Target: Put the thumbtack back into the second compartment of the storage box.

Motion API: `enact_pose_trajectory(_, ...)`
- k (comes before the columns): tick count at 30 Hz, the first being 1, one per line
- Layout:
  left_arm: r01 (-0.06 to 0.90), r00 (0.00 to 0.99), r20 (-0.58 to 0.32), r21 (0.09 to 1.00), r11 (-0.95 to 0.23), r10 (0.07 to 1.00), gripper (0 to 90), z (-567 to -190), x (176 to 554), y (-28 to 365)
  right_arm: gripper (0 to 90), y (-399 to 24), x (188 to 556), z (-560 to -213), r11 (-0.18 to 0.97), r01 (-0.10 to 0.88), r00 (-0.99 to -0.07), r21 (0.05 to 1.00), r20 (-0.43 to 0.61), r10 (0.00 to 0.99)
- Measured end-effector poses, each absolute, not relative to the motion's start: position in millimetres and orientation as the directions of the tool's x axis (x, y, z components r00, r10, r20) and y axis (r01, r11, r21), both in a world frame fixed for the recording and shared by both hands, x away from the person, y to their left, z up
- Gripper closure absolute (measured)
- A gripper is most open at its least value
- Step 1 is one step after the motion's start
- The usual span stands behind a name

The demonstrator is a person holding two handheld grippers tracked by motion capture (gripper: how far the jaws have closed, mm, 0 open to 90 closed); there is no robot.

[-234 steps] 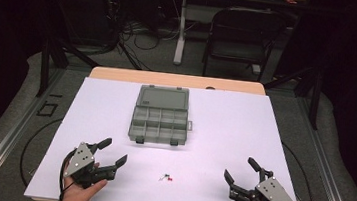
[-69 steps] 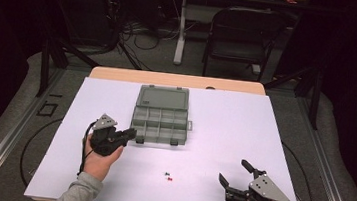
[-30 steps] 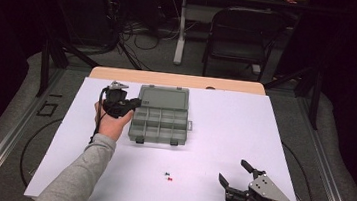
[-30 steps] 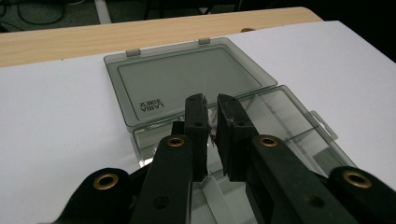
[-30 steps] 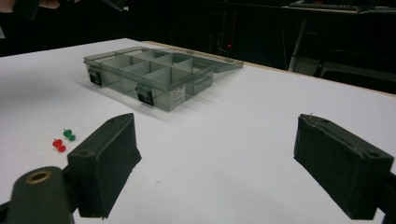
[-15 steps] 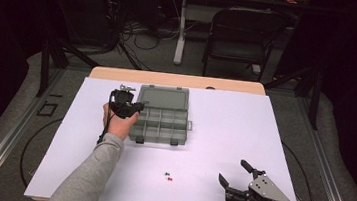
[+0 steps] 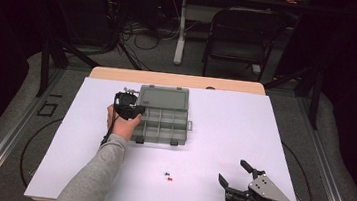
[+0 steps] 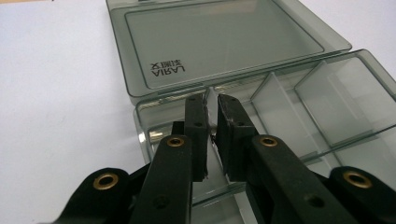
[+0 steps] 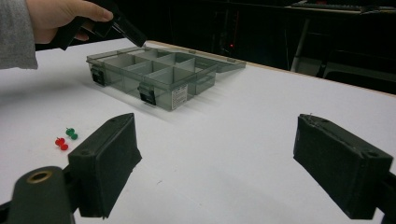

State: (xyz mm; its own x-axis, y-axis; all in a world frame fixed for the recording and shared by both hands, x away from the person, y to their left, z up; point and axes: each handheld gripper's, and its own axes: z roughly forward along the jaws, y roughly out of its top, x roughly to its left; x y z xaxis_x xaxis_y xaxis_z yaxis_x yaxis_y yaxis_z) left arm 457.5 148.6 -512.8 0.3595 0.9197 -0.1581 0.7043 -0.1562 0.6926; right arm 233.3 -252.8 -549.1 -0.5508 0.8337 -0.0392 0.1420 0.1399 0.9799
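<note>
A smoky clear organizer box (image 7: pixel 164 125) lies open mid-table, its lid (image 8: pixel 224 42) flat behind its divided tray (image 9: pixel 154 70). My left gripper (image 7: pixel 137 109) hangs over the tray's back left compartment. Its jaws (image 8: pixel 211 99) are shut to a thin slit, with a tiny dark speck between the pads that is too small to name. A green pushpin (image 7: pixel 166 173) and a red pushpin (image 7: pixel 170 179) lie on the white table in front of the box, left of my right gripper (image 7: pixel 233 170). That gripper rests near the front right edge, its jaws (image 9: pixel 215 123) wide open with nothing between them.
White sheet (image 7: pixel 244 127) covers the table, with bare space right of the box. A wooden strip (image 7: pixel 178 80) edges the far side. Beyond it are a black chair (image 7: pixel 238 36) and floor cables. The person's grey sleeve (image 7: pixel 98 172) crosses the table's left front.
My left gripper has sunk a little and edged right, from beside the box's back left corner to over its back left compartment. The right gripper and the two pins have stayed put.
</note>
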Motion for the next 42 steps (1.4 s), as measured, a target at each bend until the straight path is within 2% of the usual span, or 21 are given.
enact_pose_trajectory(3, 0.709, 0.366, -0.194, 0.692, -0.138, 0.91, 83.1, -512.8, 456.9, 145.4, 13.3, -252.7, 233.4, -549.1, 0.14, 0.142, -0.552, 0.98, -0.039, 0.833)
enact_pose_trajectory(14, 0.688, 0.425, -0.159, 0.696, -0.204, 0.891, 83.0, -513.9, 453.9, 122.1, 13.3, -252.5, 233.4, -549.2, 0.143, 0.142, -0.553, 0.979, -0.042, 0.832)
enact_pose_trajectory(24, 0.695, 0.418, -0.159, 0.69, -0.202, 0.894, 81.7, -516.7, 454.9, 120.7, 13.3, -252.9, 233.4, -549.0, 0.142, 0.141, -0.554, 0.98, -0.041, 0.831)
enact_pose_trajectory(26, 0.695, 0.415, -0.157, 0.69, -0.201, 0.896, 78.7, -516.5, 454.7, 121.0, 13.3, -252.7, 233.4, -549.1, 0.144, 0.14, -0.554, 0.98, -0.042, 0.831)
enact_pose_trajectory(27, 0.693, 0.418, -0.158, 0.692, -0.202, 0.895, 73.0, -516.0, 454.5, 121.3, 13.3, -252.8, 233.3, -549.1, 0.144, 0.14, -0.554, 0.98, -0.043, 0.832)
enact_pose_trajectory(28, 0.689, 0.419, -0.16, 0.698, -0.198, 0.894, 73.0, -515.6, 454.3, 121.5, 13.3, -252.8, 233.3, -549.1, 0.144, 0.14, -0.554, 0.98, -0.043, 0.832)
enact_pose_trajectory(32, 0.668, 0.43, -0.16, 0.719, -0.194, 0.889, 61.2, -511.9, 452.2, 122.6, 13.5, -253.3, 233.4, -549.0, 0.143, 0.14, -0.553, 0.98, -0.043, 0.832)
enact_pose_trajectory(34, 0.645, 0.445, -0.147, 0.736, -0.203, 0.883, 50.9, -509.4, 450.0, 122.9, 13.6, -253.4, 233.2, -548.9, 0.144, 0.141, -0.552, 0.979, -0.043, 0.833)
enact_pose_trajectory(35, 0.628, 0.458, -0.135, 0.749, -0.212, 0.879, 50.9, -508.3, 449.0, 123.1, 13.6, -253.4, 233.2, -548.9, 0.144, 0.141, -0.552, 0.979, -0.043, 0.833)
enact_pose_trajectory(38, 0.579, 0.492, -0.104, 0.78, -0.236, 0.864, 42.8, -503.8, 444.7, 124.2, 13.7, -253.4, 233.4, -549.0, 0.146, 0.14, -0.551, 0.979, -0.045, 0.833)
enact_pose_trajectory(42, 0.564, 0.517, -0.109, 0.79, -0.241, 0.849, 37.0, -498.8, 437.3, 127.4, 13.7, -253.5, 233.2, -548.9, 0.146, 0.139, -0.549, 0.979, -0.047, 0.834)
